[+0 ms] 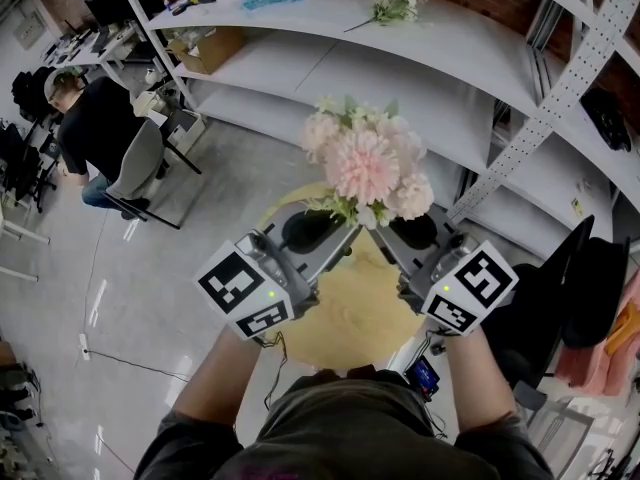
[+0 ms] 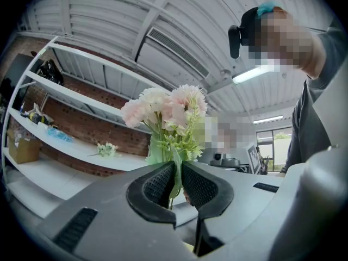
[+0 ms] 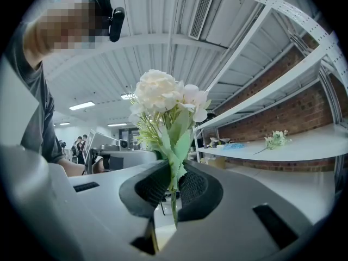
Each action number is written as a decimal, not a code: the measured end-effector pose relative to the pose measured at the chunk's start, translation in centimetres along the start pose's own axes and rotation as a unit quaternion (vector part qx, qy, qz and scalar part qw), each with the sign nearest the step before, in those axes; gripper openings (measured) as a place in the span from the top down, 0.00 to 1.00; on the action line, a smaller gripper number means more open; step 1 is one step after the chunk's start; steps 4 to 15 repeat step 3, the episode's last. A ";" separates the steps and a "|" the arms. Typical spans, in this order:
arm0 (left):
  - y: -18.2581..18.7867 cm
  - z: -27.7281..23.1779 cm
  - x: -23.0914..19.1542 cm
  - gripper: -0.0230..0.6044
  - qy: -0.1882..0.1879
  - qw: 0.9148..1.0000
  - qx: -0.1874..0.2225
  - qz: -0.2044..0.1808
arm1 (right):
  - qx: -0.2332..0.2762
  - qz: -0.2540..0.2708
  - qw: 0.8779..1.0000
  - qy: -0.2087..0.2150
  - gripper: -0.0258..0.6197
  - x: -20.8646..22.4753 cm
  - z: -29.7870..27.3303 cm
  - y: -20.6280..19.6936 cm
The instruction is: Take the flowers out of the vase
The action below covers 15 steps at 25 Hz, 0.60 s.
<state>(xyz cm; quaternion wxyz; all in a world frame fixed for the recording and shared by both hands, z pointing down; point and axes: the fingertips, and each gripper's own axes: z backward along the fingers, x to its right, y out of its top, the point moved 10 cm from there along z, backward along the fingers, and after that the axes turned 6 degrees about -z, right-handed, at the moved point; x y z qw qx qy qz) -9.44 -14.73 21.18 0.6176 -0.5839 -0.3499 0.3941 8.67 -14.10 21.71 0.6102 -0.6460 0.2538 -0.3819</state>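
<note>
A bunch of pink and cream artificial flowers point(image 1: 366, 165) with green leaves is held up over a round yellow table point(image 1: 345, 318). Both grippers meet under it from either side. My left gripper point(image 1: 344, 230) is shut on a green stem and leaf of the flowers point(image 2: 173, 106), pinched between its black pads point(image 2: 157, 184). My right gripper point(image 1: 379, 230) is shut on a thin stem of the flowers point(image 3: 163, 94), which hangs below its pads point(image 3: 190, 188). No vase shows in any view.
White metal shelves point(image 1: 420, 58) stand behind, with a loose flower sprig point(image 1: 394, 8) on one and a cardboard box point(image 1: 207, 48) on another. A person sits on a chair at the far left point(image 1: 95, 128). A dark chair with clothes point(image 1: 585, 288) is at the right.
</note>
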 end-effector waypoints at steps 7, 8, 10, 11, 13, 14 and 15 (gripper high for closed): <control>0.0 0.0 0.0 0.88 0.001 1.000 0.001 -0.001 | 0.000 0.000 1.000 0.000 0.91 0.0 -0.1 0.0; 0.0 0.0 0.0 0.88 0.001 1.000 0.001 -0.001 | 0.000 0.000 1.000 0.000 0.91 0.0 -0.1 0.0; 0.0 0.0 0.0 0.88 0.001 1.000 0.001 -0.001 | 0.000 0.000 1.000 0.000 0.91 0.0 -0.1 0.0; 0.0 0.0 0.0 0.88 0.001 1.000 0.001 -0.001 | 0.000 0.000 1.000 0.000 0.91 0.0 -0.1 0.0; 0.0 0.0 0.0 0.88 0.001 1.000 0.001 -0.001 | 0.000 0.000 1.000 0.000 0.91 0.0 -0.1 0.0; 0.0 0.0 0.0 0.88 0.001 1.000 0.001 -0.001 | 0.000 0.000 1.000 0.000 0.91 0.0 -0.1 0.0; 0.0 0.0 0.0 0.88 0.001 1.000 0.001 -0.001 | 0.000 0.000 1.000 0.000 0.91 0.0 -0.1 0.0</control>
